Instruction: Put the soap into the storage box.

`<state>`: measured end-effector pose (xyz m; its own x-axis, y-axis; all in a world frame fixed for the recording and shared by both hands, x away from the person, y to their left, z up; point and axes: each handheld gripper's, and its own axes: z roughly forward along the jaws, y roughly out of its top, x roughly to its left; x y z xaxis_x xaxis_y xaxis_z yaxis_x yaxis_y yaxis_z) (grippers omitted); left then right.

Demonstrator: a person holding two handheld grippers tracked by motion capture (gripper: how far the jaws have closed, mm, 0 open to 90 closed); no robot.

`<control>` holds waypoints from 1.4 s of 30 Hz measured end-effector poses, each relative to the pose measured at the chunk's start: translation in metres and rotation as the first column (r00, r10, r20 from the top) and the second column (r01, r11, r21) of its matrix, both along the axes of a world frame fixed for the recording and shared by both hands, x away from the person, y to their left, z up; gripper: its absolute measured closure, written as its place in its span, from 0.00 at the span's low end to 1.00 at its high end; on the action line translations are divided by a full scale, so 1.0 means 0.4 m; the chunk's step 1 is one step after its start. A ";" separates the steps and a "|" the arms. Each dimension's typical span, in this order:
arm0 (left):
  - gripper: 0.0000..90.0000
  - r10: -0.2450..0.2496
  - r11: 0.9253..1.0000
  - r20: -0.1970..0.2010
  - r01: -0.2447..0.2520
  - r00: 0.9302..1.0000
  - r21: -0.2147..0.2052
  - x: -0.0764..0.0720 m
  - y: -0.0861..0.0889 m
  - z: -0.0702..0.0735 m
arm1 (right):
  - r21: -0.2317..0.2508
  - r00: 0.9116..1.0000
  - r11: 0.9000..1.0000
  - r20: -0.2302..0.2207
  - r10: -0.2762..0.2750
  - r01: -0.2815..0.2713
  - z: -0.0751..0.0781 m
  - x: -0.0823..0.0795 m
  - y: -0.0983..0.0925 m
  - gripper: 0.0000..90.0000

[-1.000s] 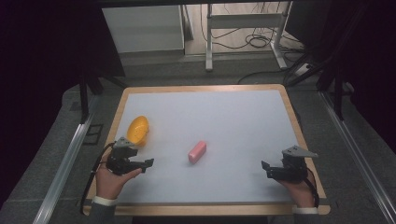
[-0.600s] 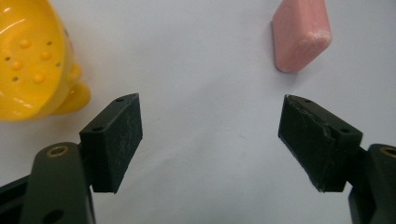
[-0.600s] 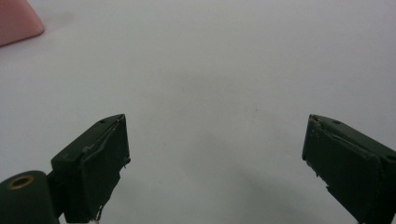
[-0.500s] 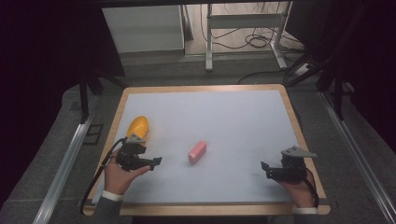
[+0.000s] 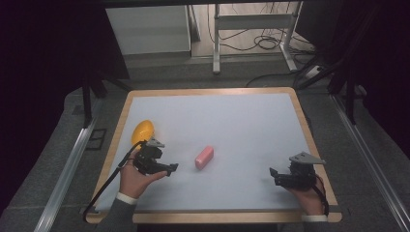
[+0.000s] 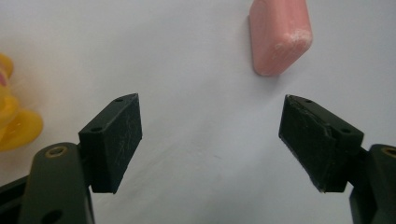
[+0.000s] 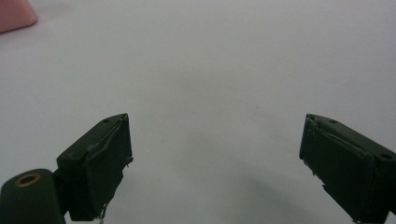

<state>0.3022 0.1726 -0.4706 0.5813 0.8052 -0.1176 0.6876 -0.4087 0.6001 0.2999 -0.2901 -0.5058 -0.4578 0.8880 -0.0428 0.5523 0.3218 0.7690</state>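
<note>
One pink block (image 5: 204, 157) lies on the worktop (image 5: 251, 121), near the middle and toward its front edge. One yellow toy (image 5: 142, 130) sits by the left edge. Two grippers are over the worktop, one left gripper (image 5: 170, 168) near the front-left corner and one right gripper (image 5: 273, 175) near the front-right corner.

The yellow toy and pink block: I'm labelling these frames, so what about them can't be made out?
- Yellow toy: the left gripper view's left edge cuts it off, so its full shape is unclear; in the high view it is too small for detail, and the left tongs cover its near end.
- Pink block: the left gripper view's top edge cuts off its far end; the right gripper view shows one blurred corner.
</note>
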 end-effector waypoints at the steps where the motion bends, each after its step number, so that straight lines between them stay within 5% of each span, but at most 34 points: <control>1: 0.24 0.000 1.000 0.000 0.000 1.000 0.000 0.000 0.000 0.000 | 0.000 1.000 1.000 0.000 0.000 0.000 0.000 0.000 0.000 0.10; 15: 0.24 -0.048 0.999 0.007 0.048 0.999 0.022 0.016 -0.068 0.010 | 0.000 1.000 1.000 -0.002 -0.003 0.003 -0.002 0.001 -0.004 0.10; 42: 0.26 -0.084 0.995 -0.007 0.084 0.996 0.057 0.048 -0.123 0.011 | -0.007 1.000 1.000 -0.007 -0.016 0.016 -0.008 0.000 -0.008 0.11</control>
